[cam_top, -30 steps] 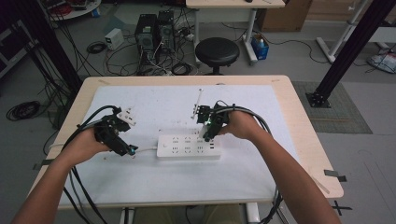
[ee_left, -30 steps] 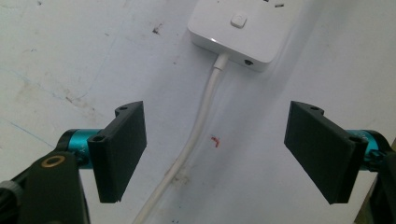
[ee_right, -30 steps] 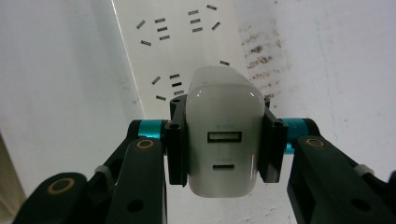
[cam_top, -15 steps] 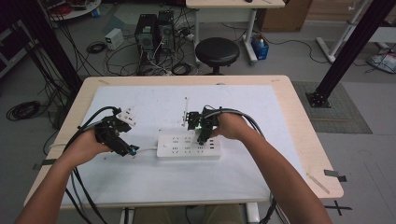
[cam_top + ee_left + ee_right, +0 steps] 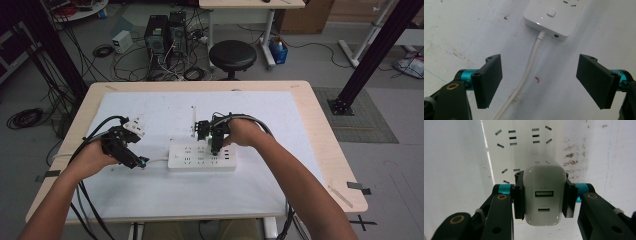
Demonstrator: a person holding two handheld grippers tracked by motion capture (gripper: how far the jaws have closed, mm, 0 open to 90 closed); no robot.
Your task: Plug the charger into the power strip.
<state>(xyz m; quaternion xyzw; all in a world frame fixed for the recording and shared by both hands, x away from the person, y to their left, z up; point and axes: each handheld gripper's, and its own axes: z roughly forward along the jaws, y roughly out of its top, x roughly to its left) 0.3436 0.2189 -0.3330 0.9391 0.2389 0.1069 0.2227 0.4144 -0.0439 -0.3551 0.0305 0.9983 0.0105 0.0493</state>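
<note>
White table mat (image 5: 150,200), power strip (image 5: 200,159), right tool (image 5: 543,195) gripping charger (image 5: 544,200)

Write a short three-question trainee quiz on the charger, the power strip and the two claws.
1. True or false: the right claw is shut on the white charger.
2. Which lies between the open pads of the left claw? A) the power strip's white cord B) a black plug C) a screwdriver
3. Fill in: the charger hangs above the white ____.

Key
1. True; black pads press both its sides.
2. A; the cord lies on the mat, untouched.
3. Power strip; its sockets show beyond the charger in the right gripper view.
</note>
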